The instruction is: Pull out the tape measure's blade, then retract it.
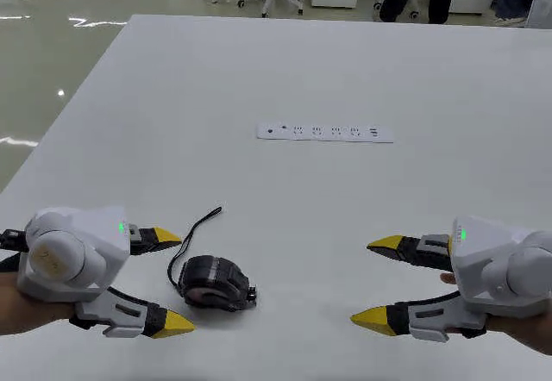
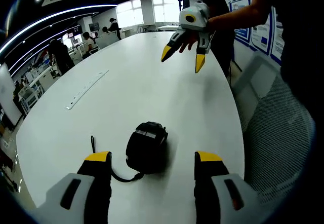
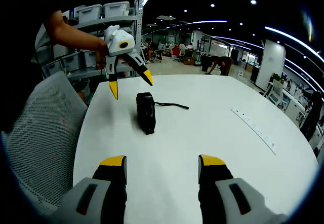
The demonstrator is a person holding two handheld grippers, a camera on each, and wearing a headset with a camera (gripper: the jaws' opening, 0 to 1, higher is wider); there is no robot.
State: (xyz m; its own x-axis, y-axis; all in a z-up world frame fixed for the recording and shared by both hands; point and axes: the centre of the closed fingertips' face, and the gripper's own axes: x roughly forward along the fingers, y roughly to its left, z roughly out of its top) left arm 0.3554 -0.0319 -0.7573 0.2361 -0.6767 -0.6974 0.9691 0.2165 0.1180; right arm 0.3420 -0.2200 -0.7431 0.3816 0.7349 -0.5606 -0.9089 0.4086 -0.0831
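Note:
A black tape measure (image 1: 216, 283) with a black wrist strap (image 1: 191, 231) lies on the white table (image 1: 302, 79), blade fully inside the case. My left gripper (image 1: 174, 279) stands open just left of it, its yellow tips on either side of the case without touching; in the left gripper view the tape measure (image 2: 147, 147) sits between the two jaws of my left gripper (image 2: 155, 158). My right gripper (image 1: 378, 282) is open with nothing between its jaws, well to the right of the case. In the right gripper view the tape measure (image 3: 146, 112) lies ahead of my right gripper (image 3: 163, 161).
A white power strip (image 1: 324, 132) lies flat in the middle of the table. Office chairs and people's legs stand beyond the far edge. In the right gripper view, a mesh chair (image 3: 40, 127) stands beside the table with shelving behind it.

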